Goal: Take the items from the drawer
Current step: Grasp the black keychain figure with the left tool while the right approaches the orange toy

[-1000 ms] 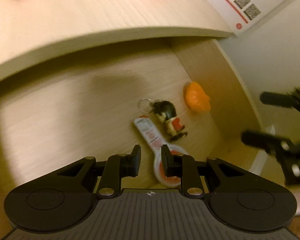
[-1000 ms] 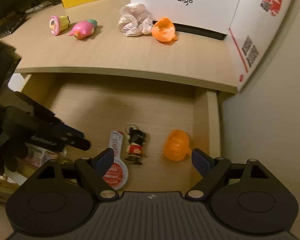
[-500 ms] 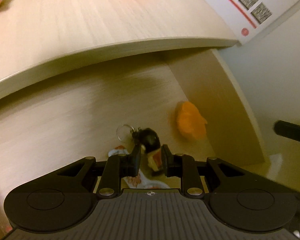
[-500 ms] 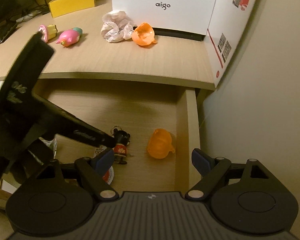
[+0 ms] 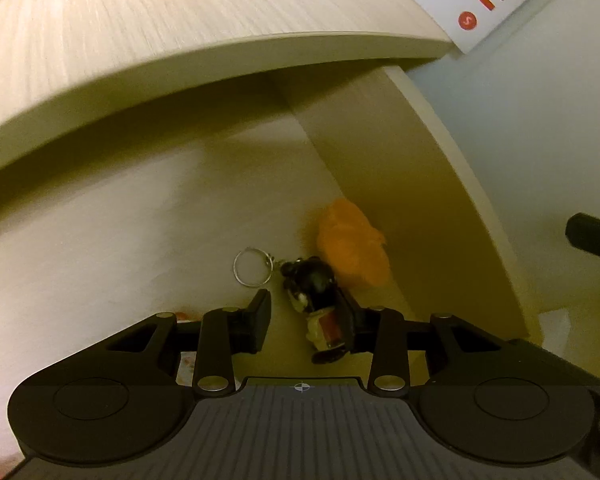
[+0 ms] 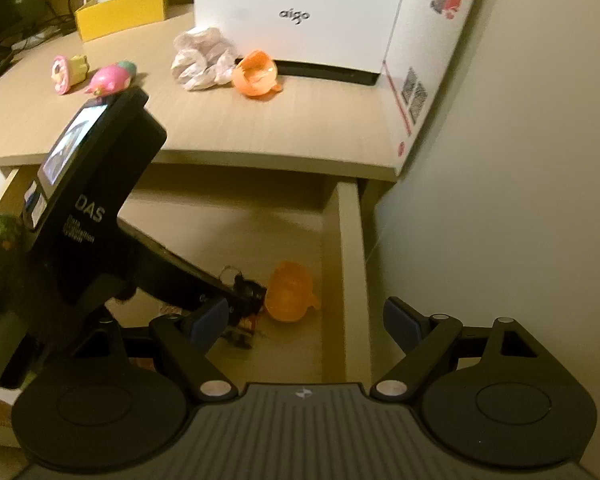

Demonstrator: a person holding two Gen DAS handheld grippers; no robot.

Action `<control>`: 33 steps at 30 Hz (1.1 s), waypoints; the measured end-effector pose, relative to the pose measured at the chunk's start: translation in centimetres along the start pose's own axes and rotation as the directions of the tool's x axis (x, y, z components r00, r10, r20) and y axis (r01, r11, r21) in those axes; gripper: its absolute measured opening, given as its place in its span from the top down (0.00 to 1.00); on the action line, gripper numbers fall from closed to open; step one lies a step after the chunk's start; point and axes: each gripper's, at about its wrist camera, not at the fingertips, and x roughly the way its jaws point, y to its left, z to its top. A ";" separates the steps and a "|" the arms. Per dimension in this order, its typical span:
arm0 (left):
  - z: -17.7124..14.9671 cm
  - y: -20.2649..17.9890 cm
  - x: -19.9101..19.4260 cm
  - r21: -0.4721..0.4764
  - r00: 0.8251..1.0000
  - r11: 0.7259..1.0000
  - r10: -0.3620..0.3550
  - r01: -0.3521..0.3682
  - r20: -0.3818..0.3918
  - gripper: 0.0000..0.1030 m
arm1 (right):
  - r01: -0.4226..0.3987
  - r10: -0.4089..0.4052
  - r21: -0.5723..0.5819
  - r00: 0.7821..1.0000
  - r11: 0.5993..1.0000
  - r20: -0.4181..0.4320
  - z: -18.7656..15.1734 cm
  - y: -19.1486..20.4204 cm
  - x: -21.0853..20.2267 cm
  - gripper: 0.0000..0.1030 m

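Left tongs (image 5: 305,318) are sliding deeper into the drawer (image 5: 420,184) than a second back and are opening around the keychain doll (image 5: 318,304), which is lying beside the orange cup (image 5: 352,248). Right tongs (image 6: 306,320) are hanging wide, holding nothing, over the drawer below the counter (image 6: 300,120).

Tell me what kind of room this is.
Probably a home desk or study corner: a wooden desk with an open drawer beneath, a white aigo box on top, plus small toys and cables behind.
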 end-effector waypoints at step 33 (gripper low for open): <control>-0.9 5.8 -4.7 -0.054 0.977 0.986 0.165 -0.159 0.132 0.66 | -0.008 0.007 -0.032 0.999 0.999 -0.034 -0.2 1.5 1.8 0.20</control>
